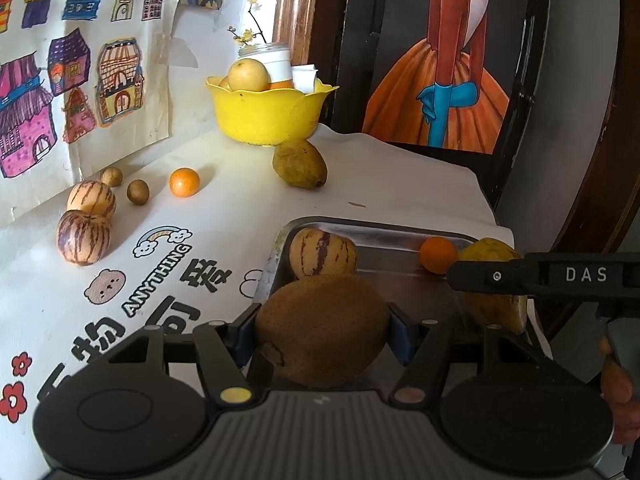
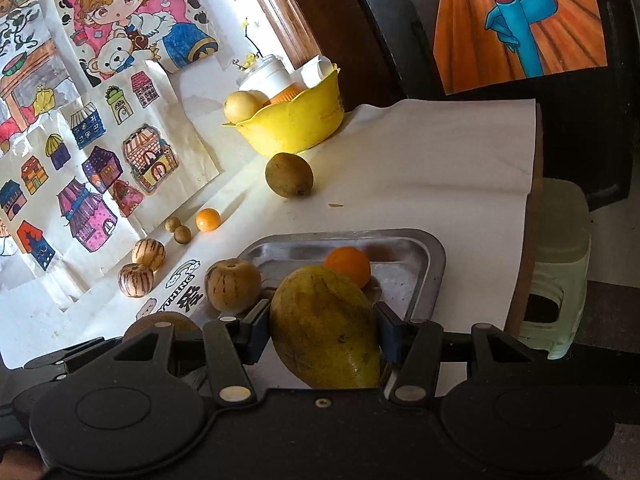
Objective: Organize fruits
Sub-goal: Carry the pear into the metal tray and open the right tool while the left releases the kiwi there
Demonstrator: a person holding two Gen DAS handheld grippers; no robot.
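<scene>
My left gripper [image 1: 322, 332] is shut on a large brown fuzzy fruit [image 1: 322, 330] just above the near left corner of the metal tray [image 1: 380, 226]. In the tray lie a striped cream melon [image 1: 322, 254] and a small orange [image 1: 438, 254]. My right gripper [image 2: 324, 320] is shut on a yellow-green mango [image 2: 324, 328] over the near edge of the tray [image 2: 436, 256], in front of the orange [image 2: 348, 264]. The same mango [image 1: 492, 252] shows in the left wrist view behind a black finger [image 1: 500, 276] of the right gripper.
A yellow bowl [image 1: 268, 114] with fruit and a white jar stands at the back. On the cloth lie a brown-green fruit [image 1: 300, 164], a small orange [image 1: 184, 182], two small brown fruits [image 1: 138, 191] and two striped melons [image 1: 83, 237]. A pale stool [image 2: 560, 272] stands beyond the table's right edge.
</scene>
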